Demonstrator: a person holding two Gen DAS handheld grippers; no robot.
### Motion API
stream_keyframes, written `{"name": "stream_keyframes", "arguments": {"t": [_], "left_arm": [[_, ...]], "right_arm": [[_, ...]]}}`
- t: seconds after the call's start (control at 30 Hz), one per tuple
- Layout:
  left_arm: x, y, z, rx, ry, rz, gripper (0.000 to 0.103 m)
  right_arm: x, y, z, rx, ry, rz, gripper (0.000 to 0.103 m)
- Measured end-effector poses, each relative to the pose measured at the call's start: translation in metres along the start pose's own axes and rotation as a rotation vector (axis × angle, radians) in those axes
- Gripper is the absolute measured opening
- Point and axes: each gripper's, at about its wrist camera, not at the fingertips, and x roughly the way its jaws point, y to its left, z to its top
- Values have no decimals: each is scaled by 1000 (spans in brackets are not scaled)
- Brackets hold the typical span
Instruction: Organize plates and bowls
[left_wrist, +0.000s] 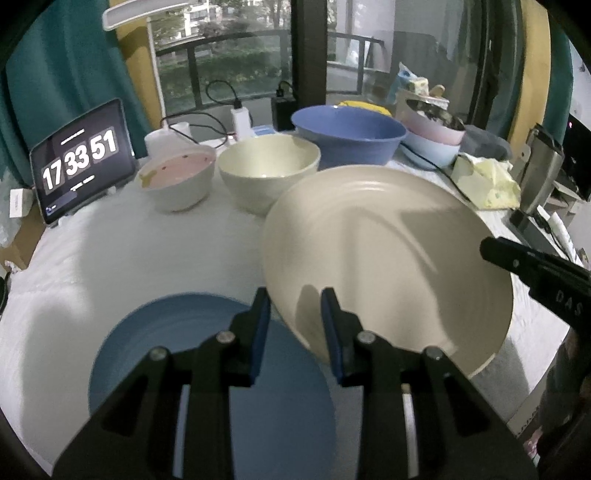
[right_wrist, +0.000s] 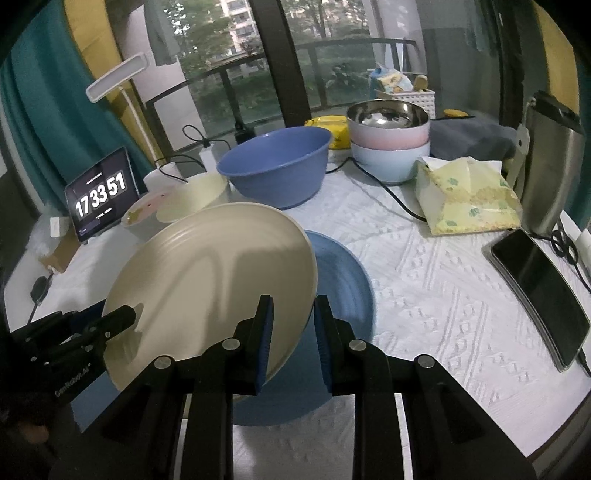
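2 grippers, left (left_wrist: 295, 306) and right (right_wrist: 293, 314), pinch opposite rim edges of the stiff, probably slippery cream plate (left_wrist: 388, 258) over the blue plate (left_wrist: 207, 369).

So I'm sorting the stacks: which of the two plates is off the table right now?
The cream plate, tilted and carried by its rim in both tongs. The blue plate lies flat on the white cloth beneath it.

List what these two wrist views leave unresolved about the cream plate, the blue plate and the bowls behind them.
- Blue plate: right wrist view, its left part hidden behind the tilted cream plate; whether they touch is unclear.
- Cream bowl: right wrist view, lower part hidden by the cream plate.
- Pink-lined bowl: left wrist view, specks inside too small to identify.
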Motion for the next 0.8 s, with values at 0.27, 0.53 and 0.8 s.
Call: {"name": "stream_keyframes", "arguments": {"t": [0.27,0.53,0.8], "left_arm": [[13,-13,3,23,25,-8,29],[30,-25,3,44,73,-27,30],[28,-16,4,13,68,-18,30]], "right_arm": [[8,-17,-1,28,14,-11,24],[17,-31,-1,57,34,-35,25],[13,-36,1,64,24,-69,25]]}}
